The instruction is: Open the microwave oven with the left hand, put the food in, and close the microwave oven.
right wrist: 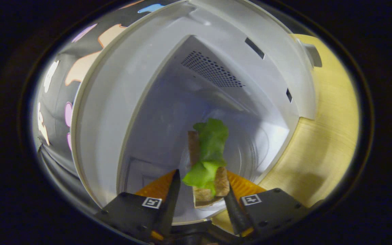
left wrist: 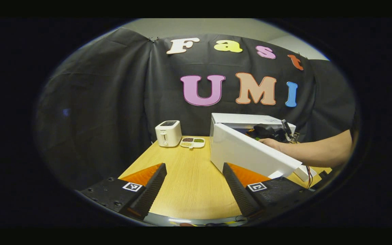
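The white microwave (left wrist: 240, 119) stands on the table with its door (left wrist: 250, 154) swung open toward me. My left gripper (left wrist: 194, 166) hangs open over the tabletop, left of the door, holding nothing. A person's hand (left wrist: 273, 143) holds the right gripper (left wrist: 274, 131) inside the oven opening. In the right gripper view, a sandwich (right wrist: 211, 143) of brown bread and green lettuce sits between the fingers of my right gripper (right wrist: 202, 178), inside the microwave cavity (right wrist: 155, 119) above the glass turntable (right wrist: 255, 151). The right finger touches the bread. Lettuce hides contact with the left finger.
A white toaster (left wrist: 168, 133) and a small divided dish (left wrist: 192, 142) stand at the back of the wooden table (left wrist: 189, 194), left of the microwave. The open door juts out over the table's right part. Bare tabletop (right wrist: 322, 136) lies beside the oven.
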